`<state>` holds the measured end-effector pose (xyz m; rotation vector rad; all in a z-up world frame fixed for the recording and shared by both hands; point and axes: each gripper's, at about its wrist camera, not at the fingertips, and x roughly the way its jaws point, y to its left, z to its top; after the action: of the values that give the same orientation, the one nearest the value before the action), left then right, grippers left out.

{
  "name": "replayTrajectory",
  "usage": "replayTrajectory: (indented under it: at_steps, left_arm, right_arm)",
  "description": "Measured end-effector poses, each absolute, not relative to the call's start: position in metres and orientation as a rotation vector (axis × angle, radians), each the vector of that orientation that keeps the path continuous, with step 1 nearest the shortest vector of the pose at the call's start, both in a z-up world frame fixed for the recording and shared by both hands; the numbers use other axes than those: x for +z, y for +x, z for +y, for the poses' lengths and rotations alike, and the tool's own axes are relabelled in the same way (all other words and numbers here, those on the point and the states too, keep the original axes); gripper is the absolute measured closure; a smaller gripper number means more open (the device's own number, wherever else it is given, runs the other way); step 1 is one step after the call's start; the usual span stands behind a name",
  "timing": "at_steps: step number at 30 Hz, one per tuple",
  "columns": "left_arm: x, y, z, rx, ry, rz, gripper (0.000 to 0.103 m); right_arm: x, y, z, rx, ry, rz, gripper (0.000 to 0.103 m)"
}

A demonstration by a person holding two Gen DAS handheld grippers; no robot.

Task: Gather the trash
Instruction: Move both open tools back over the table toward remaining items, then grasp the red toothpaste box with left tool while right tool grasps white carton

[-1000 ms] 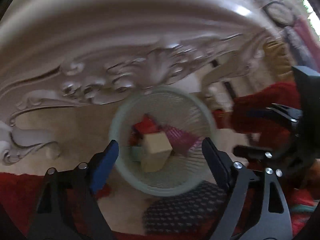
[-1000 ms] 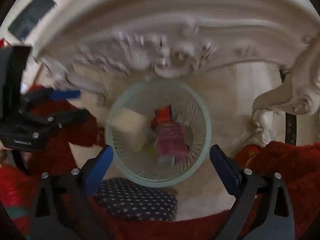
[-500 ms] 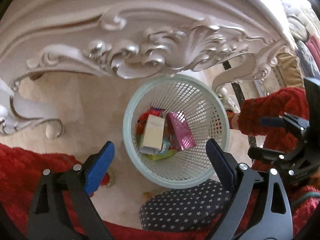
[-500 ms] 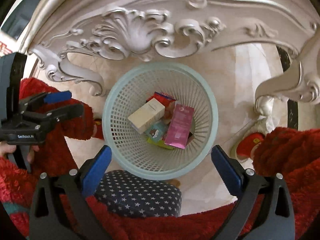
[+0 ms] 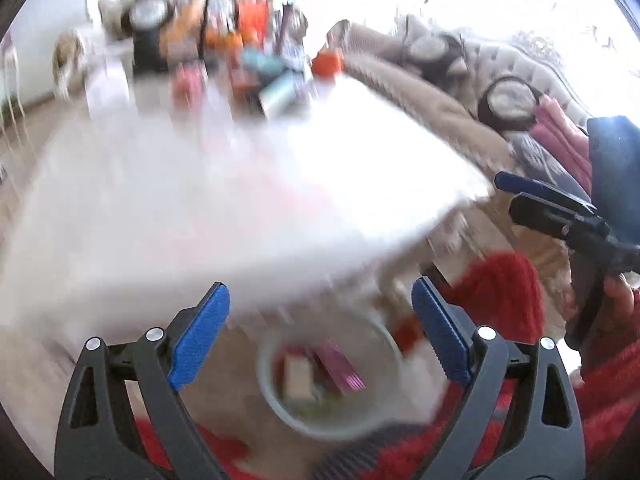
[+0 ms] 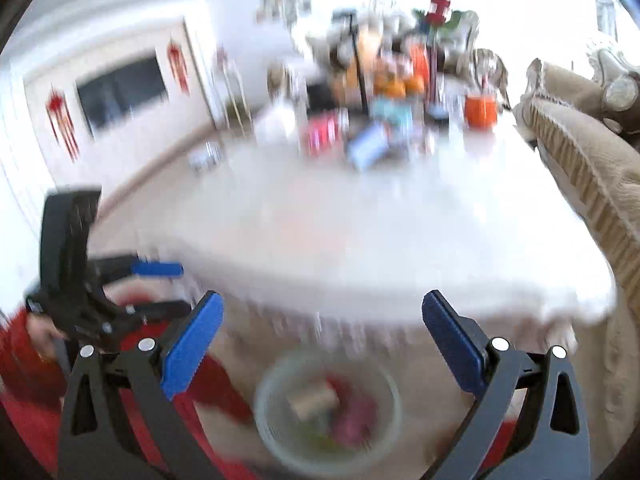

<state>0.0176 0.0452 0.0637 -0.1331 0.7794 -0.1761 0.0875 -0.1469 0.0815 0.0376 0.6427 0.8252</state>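
Observation:
Both views are blurred by motion. A pale green mesh basket (image 5: 384,412) stands on the floor below the table edge and holds a cream box (image 5: 298,378) and a pink packet (image 5: 344,372); it also shows in the right wrist view (image 6: 276,440). My left gripper (image 5: 320,312) is open and empty above the basket. My right gripper (image 6: 322,322) is open and empty too. Each gripper shows in the other's view: the right one (image 5: 560,216) and the left one (image 6: 120,292).
A white table (image 6: 380,232) fills the middle, with a blurred cluster of boxes and containers (image 6: 376,136) and an orange cup (image 6: 480,110) at its far end. A beige sofa (image 6: 592,168) lies to the right. Red sleeves sit low in both views.
Both grippers have swung up from looking down into the basket to facing across the tabletop. The basket has dropped to the bottom of both views. Both stay open.

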Motion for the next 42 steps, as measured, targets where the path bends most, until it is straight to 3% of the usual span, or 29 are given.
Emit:
replayTrajectory:
  at_steps: [6, 14, 20, 33, 35, 36, 37, 39, 42]
  left_arm:
    - [0.102, 0.115, 0.093, 0.07, -0.03, 0.66, 0.013]
    - [0.086, 0.267, 0.165, 0.187, -0.168, 0.728, 0.013]
    - [0.072, 0.334, 0.184, 0.223, -0.167, 0.794, 0.013]
    - [0.039, 0.384, 0.207, 0.258, -0.199, 0.903, 0.013]
    - [0.037, 0.385, 0.205, 0.231, -0.201, 0.909, 0.028]
    - [0.035, 0.385, 0.204, 0.224, -0.198, 0.924, 0.05]
    - [0.033, 0.385, 0.204, 0.213, -0.203, 0.934, 0.066]
    - [0.032, 0.383, 0.203, 0.205, -0.187, 0.935, 0.066]
    - [0.033, 0.378, 0.203, 0.189, -0.191, 0.939, 0.066]
  right_arm:
    - [0.073, 0.2, -0.098, 0.783, 0.184, 0.709, 0.007]
    - [0.014, 0.317, -0.044, 0.757, 0.532, 0.96, 0.007]
    - [0.0, 0.349, -0.026, 0.703, 0.554, 0.983, 0.007]
    - [0.002, 0.359, -0.004, 0.676, 0.492, 0.949, 0.009]
    - [0.004, 0.364, 0.001, 0.677, 0.453, 0.945, 0.013]
    - [0.004, 0.365, 0.003, 0.684, 0.442, 0.95, 0.031]
    - [0.001, 0.366, 0.004, 0.7, 0.445, 0.965, 0.041]
    - [-0.005, 0.367, 0.002, 0.757, 0.502, 0.991, 0.049]
    - [-0.003, 0.363, -0.004, 0.767, 0.511, 0.977, 0.053]
